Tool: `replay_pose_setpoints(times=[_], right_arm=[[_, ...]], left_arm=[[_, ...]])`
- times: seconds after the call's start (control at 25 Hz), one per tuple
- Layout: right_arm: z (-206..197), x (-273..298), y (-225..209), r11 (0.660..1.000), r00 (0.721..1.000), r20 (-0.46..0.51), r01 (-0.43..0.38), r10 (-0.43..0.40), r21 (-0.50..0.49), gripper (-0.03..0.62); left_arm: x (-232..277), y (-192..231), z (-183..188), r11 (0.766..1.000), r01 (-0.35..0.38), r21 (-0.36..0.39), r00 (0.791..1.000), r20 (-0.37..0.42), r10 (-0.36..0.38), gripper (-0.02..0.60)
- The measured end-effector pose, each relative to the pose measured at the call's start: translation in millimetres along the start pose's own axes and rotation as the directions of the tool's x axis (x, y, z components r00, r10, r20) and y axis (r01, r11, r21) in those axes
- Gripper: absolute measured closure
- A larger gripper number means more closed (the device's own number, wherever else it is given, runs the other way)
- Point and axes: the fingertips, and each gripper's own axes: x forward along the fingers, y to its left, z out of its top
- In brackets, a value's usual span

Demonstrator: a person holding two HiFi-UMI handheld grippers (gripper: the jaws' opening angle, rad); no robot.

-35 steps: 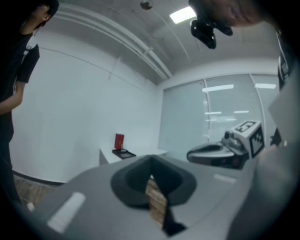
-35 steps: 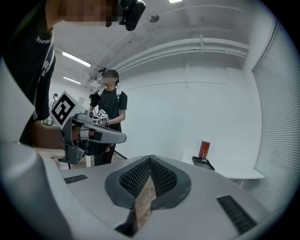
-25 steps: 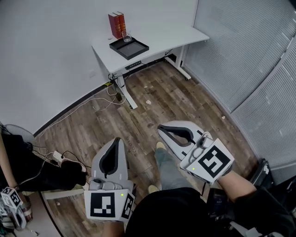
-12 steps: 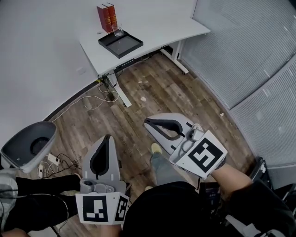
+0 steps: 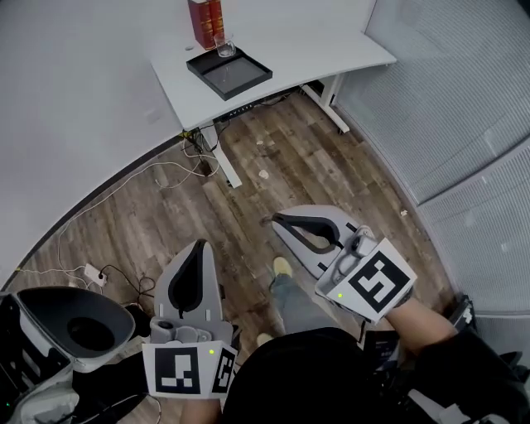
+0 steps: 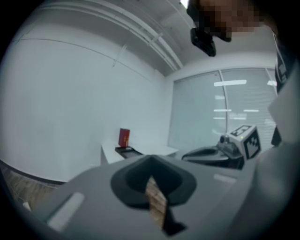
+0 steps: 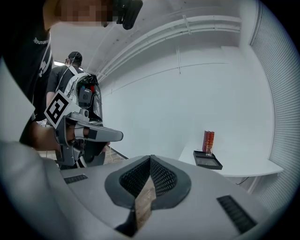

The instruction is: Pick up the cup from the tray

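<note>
The step in hand is the approach: the clear glass cup (image 5: 224, 47) stands far ahead of both grippers, across a stretch of wood-plank floor (image 5: 273, 166), so nothing can be gripped yet.

The left gripper (image 5: 201, 248) has its jaws pressed together with nothing between them. The right gripper (image 5: 277, 222) is likewise closed and empty, with only floor showing through the slit between its jaws. The 2 are held side by side, tips forward. Seen from the right gripper the cup lies off to the right of its jaw line; seen from the left gripper it lies off to the left.

To do this well, I would first close the distance to the white desk (image 5: 306, 50). Then spread 1 gripper's jaws before they reach the cup. The tall dark-red box-like block (image 5: 205, 21) stands just behind the cup, so come in level from the near side. Take the glass about mid-height and lift straight up over the tray's rim. Glass is likely slick, so the squeeze should be firm but gradual.

The shallow black rectangular tray (image 5: 251, 87) sits on the desk. It holds 1 thing as far as I can see, the cup, upright at its far corner. Whether the cup holds anything is too small to tell.
</note>
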Motion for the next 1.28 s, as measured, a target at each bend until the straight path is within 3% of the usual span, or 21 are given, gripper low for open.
replay_pose_setpoints(times=[0.64, 1.28], right_arm=[[18.1, 34.4, -72.6, 0.998, 0.999, 0.000, -0.035, 0.035, 0.060, 0.580], [11.7, 35.9, -115.8, 0.997, 0.998, 0.014, -0.063, 0.062, 0.053, 0.579]], left_arm=[[73.4, 14.9, 32.7, 1.000, -0.023, 0.009, 0.999, -0.048, 0.024, 0.581], [116.7, 2.4, 34.5, 0.999, -0.048, 0.019, 0.998, -0.044, 0.049, 0.581]])
